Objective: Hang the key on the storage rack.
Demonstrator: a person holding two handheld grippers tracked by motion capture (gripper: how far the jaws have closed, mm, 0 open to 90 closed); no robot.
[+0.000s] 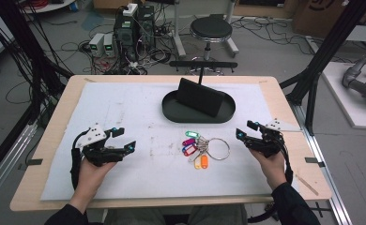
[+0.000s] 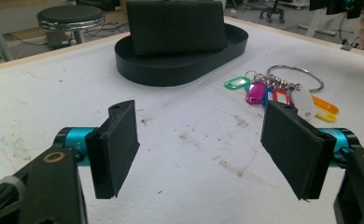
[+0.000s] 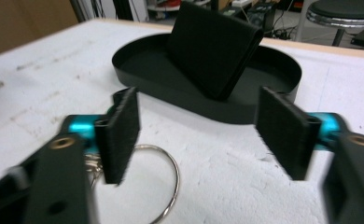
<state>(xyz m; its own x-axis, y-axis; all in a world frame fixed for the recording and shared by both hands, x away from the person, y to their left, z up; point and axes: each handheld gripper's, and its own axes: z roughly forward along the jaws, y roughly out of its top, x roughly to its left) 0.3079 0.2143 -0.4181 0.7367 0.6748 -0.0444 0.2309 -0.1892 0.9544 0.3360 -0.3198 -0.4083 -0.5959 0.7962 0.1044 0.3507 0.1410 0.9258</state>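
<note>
From above, the left tongs (image 1: 125, 138) and right tongs (image 1: 245, 130) sit apart and empty on the white-covered counter (image 1: 125, 108). The big metal ring with coloured plastic key tags (image 1: 204, 149) lies between them, near the black oval tray (image 1: 171, 110) holding an upright black wallet (image 1: 201, 97).

In the left gripper view the ring is ahead to the right.

The right gripper view is blurry; the ring is probably just under its left jaw. Pinch the thin ring low and gently.

No legible text, label or number anywhere.
</note>
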